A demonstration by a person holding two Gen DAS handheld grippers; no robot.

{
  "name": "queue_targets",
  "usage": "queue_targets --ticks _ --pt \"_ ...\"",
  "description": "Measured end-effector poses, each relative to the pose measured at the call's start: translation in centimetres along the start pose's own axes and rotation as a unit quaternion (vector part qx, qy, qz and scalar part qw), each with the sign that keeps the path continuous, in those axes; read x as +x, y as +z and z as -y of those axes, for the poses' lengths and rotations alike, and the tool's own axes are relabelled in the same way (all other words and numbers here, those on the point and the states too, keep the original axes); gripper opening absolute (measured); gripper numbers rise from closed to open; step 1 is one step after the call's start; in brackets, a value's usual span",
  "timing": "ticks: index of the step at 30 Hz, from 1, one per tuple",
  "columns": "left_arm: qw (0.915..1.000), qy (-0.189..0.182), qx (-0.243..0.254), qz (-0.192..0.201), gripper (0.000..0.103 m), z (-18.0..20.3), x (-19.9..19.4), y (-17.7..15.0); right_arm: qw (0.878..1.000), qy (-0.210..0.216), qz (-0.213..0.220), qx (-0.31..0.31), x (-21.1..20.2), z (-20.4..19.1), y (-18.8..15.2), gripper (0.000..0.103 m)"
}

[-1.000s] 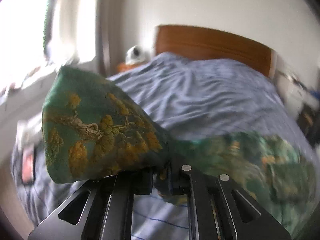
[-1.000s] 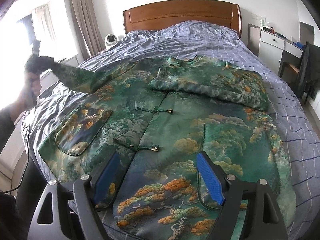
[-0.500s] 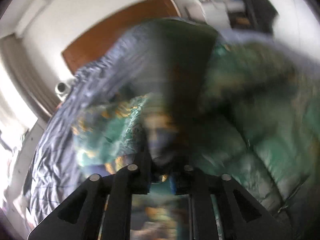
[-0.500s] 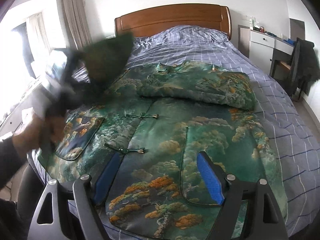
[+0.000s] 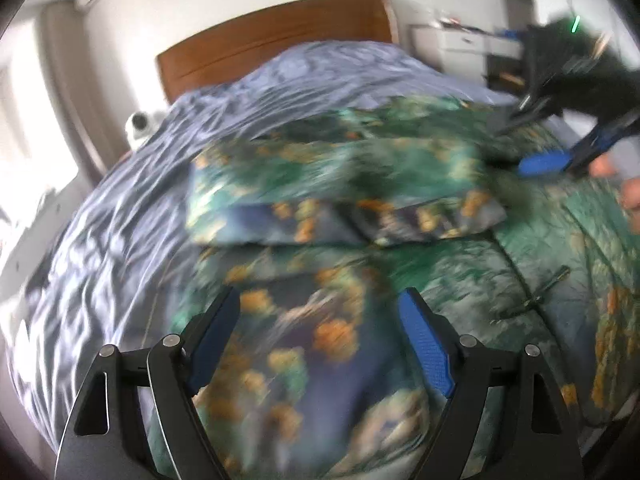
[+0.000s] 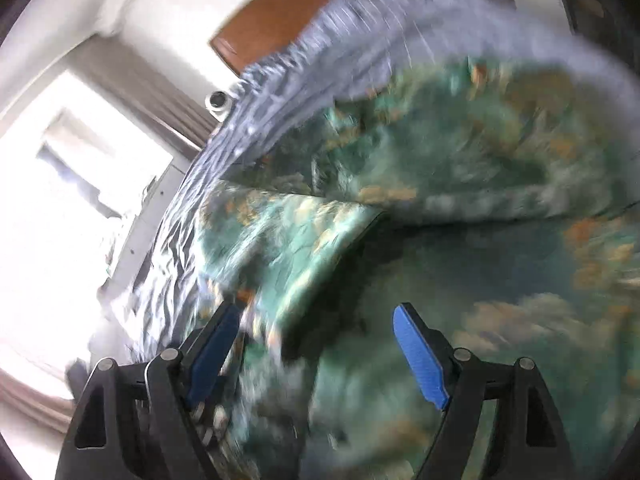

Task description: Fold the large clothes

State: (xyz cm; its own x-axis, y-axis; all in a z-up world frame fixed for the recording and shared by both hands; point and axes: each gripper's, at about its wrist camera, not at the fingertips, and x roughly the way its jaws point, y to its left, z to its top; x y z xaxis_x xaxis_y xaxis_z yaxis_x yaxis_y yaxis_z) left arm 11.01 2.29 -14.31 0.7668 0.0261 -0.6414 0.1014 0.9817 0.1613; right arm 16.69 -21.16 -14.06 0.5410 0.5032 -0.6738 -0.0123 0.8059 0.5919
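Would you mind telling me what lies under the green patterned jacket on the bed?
Under the green patterned jacket is the blue checked bedcover, visible on its left side and toward the wooden headboard. The bedcover directly beneath the jacket is hidden.

Bedroom — bed (image 5: 120, 208), wooden headboard (image 5: 272, 36)

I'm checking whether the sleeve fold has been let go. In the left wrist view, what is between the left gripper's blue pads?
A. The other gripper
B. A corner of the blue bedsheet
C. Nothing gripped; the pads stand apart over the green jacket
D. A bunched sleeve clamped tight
C: the left gripper has just been opening, and its pads stand wide apart above the green patterned jacket without pressing on it.
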Motion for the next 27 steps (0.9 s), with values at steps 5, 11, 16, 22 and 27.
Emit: queue_targets --ticks 5,11,16,22,27 --pt "0.9991 0.005 -0.040 -0.014 0.084 -1.8 1.1 -1.7 0.999 -0.009 -0.028 0.037 6.1 1.3 1.9 0.081" --pt "0.9950 -0.008 -0.099 -0.008 0.084 -4.0 0.5 -3.4 1.000 -0.027 0.002 -0.011 4.8 -2.0 3.0 0.010" --pt "0.9927 -0.022 -0.119 -0.003 0.084 -4.5 0.2 -3.3 0.990 -0.074 0.070 -0.101 2.7 -5.6 10.3 0.010" --pt "0.9920 -0.028 -0.122 -0.020 0.084 -4.5 0.5 -3.6 0.981 -0.141 0.046 -0.128 9.0 -4.0 15.9 0.010" --pt "0.9919 -0.027 -0.122 -0.026 0.084 -4.6 0.3 -4.1 0.968 -0.195 0.020 -0.156 13.8 -2.1 15.4 0.014"
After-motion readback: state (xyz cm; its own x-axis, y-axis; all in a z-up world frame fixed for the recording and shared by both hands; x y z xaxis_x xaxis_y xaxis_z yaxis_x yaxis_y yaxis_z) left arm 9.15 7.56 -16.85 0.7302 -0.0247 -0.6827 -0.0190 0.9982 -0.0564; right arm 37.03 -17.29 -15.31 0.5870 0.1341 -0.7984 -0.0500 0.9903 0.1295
